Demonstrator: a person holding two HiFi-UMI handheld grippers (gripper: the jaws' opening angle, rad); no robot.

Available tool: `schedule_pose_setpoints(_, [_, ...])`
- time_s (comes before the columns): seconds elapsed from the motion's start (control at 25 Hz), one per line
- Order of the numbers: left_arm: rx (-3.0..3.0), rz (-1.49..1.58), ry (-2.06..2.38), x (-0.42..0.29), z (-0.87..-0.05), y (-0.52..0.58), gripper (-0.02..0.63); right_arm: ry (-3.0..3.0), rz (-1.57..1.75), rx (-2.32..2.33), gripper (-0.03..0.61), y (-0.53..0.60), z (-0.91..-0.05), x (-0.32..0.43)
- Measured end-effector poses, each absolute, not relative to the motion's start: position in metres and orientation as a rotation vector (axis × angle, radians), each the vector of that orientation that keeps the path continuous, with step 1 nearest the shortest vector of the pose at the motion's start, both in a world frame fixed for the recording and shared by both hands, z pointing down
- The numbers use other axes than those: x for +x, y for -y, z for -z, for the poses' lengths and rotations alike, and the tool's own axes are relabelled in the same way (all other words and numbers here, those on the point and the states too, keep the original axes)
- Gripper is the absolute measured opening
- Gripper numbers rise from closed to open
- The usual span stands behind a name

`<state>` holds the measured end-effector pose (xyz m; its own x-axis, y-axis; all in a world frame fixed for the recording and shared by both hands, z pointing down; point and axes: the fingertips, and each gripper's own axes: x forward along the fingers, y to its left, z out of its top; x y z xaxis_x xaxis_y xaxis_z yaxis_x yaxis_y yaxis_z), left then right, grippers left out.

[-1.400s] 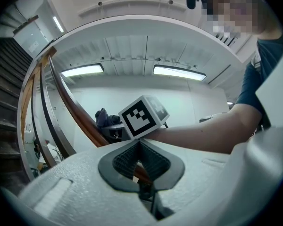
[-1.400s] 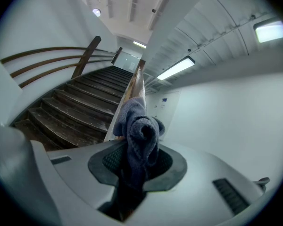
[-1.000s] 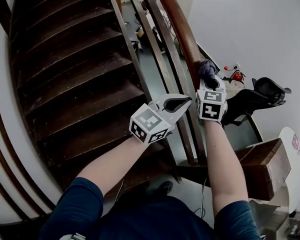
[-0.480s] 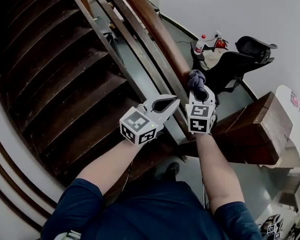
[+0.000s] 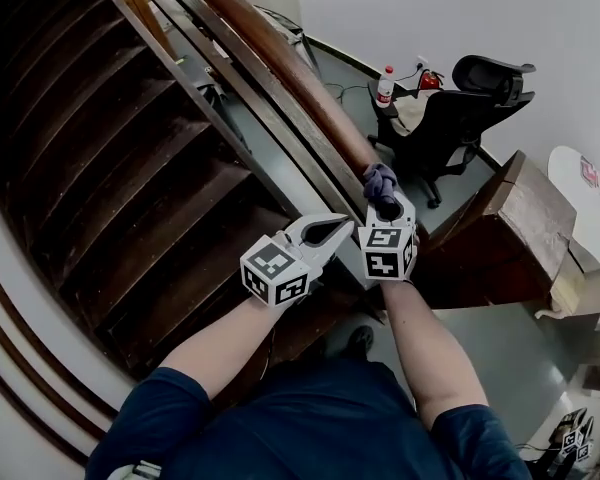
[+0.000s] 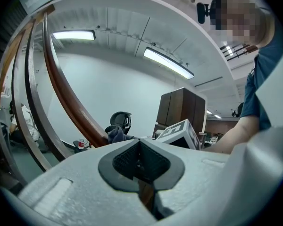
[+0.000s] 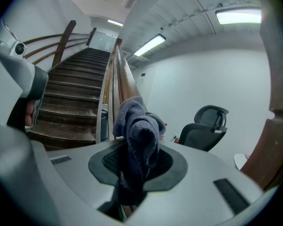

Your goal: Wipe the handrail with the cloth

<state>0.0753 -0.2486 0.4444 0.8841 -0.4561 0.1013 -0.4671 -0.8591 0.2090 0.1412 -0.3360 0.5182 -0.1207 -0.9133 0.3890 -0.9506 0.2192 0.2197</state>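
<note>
Right tongs (image 5: 384,205) clamp a cloth (image 5: 378,180) on the handrail (image 5: 280,68) near its low end, left tongs (image 5: 327,230) closed on nothing; wiping seems underway, extent unclear.

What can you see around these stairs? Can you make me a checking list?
Surface: brown wooden handrail slopes down beside the dark stairs.
Job's things: dark blue cloth, bunched against the handrail's lower part.
Clutter: bottle with a red cap, beside the chair.
Grippers: right gripper has its fingers shut on the cloth; left gripper is shut and empty, beside the right one.
Cables: what looks like a thin cable on the floor.
Surroundings: black office chair, wooden cabinet, white wall.
</note>
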Motion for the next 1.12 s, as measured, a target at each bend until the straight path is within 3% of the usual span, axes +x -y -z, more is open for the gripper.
schedule_pose_setpoints(0.76, [2.864,0.131,0.61,0.047,-0.363,0.153,0.005,2.536,-0.11,1.533,0.094,0.194,-0.395,0.092])
schedule_pose_setpoints(1.12, [2.856,0.135,0.519,0.066,-0.375,0.109,0.005,2.637,-0.168,1.466,0.094,0.124,-0.399,0.103])
